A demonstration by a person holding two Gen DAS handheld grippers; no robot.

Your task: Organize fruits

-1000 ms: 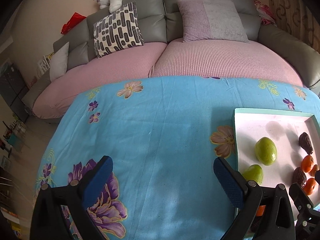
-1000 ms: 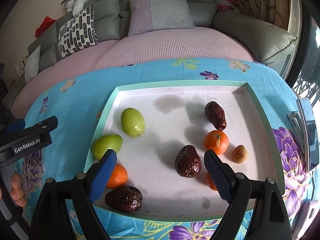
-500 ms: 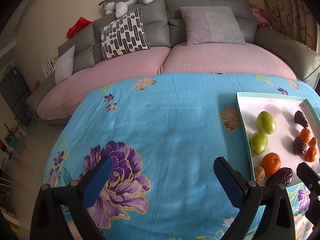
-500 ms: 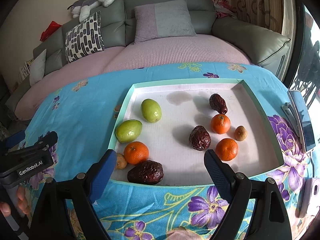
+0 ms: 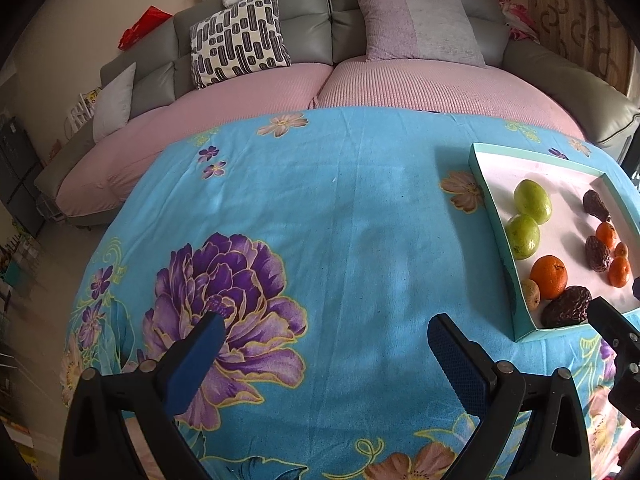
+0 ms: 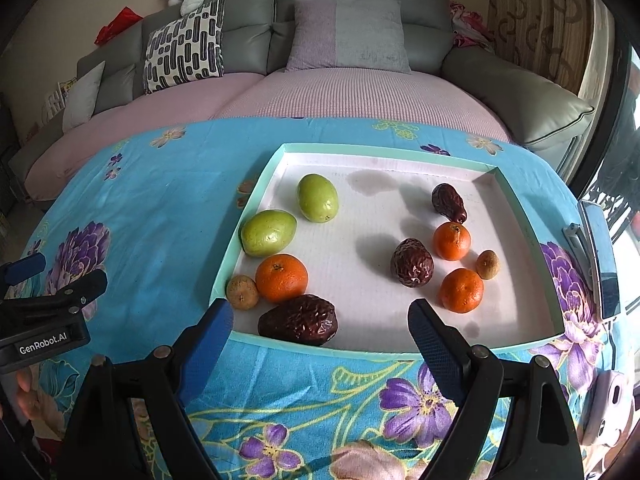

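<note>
In the tray (image 6: 524, 216) on the counter (image 5: 320, 220), the fruits (image 6: 282, 278) were found scattered, kinds mixed. Both the right claw (image 6: 320, 328) and left claw (image 5: 324, 340) were held wide open and empty, the right one short of the tray's near rim, presumably for an unobstructed view.

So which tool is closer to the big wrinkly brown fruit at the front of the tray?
Right tool: the date lies just ahead, between its fingers. Left tool hovers over cloth, left of the tray.
</note>
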